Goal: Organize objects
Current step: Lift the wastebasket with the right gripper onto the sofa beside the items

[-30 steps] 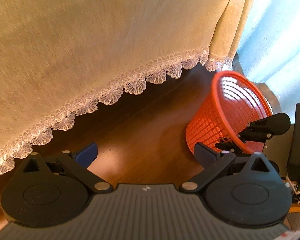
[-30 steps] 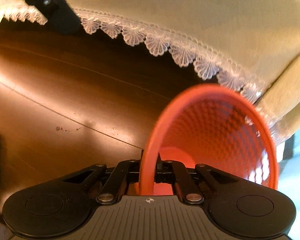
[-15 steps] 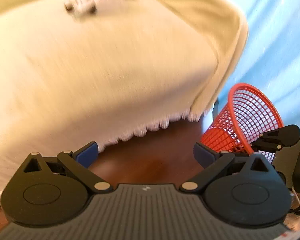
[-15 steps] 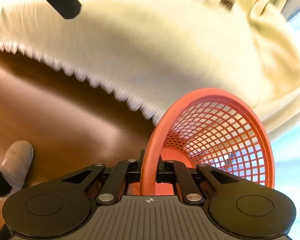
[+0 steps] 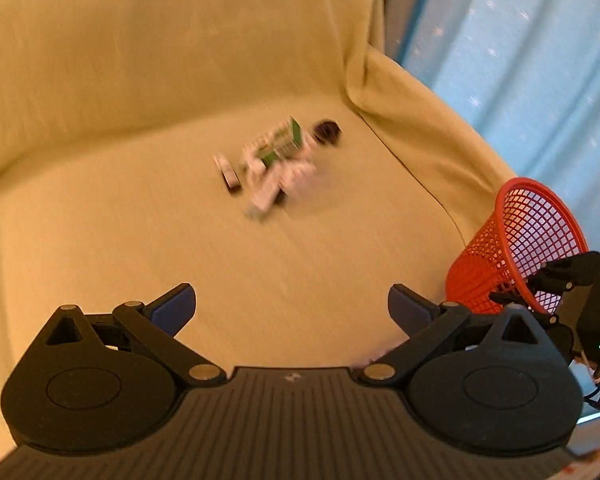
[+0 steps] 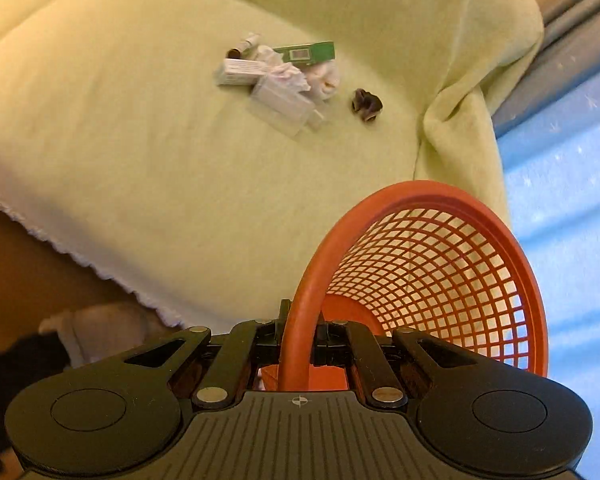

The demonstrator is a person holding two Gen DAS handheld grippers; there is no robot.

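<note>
**Basket held at the rim, clutter waiting on the sofa seat**

The right gripper is clamped on the rim of the round orange plastic mesh basket, one finger inside the rim and one outside, and the basket hangs tilted with its mouth facing away from the camera. It looks empty. In the left wrist view the same basket shows at the right edge, just off the arm of the sofa covered with a pale yellow cloth.

The left gripper stands wide apart, holding nothing, above the front of the sofa seat.

The things to be sorted lie in a loose heap near the back of the seat, well apart from the basket: a flat green cardboard box, two white cartons, crumpled white tissue and, just beside the heap, a small dark crumpled item that is too small to identify.

Judging by looks, all of these are light. The cartons are stiff but thin-walled and would crush under a hard squeeze, so they are best taken across their narrow sides. The tissue is soft and can be pinched anywhere. The basket is light and somewhat springy; its thick rim is the firmest hold.
</note>
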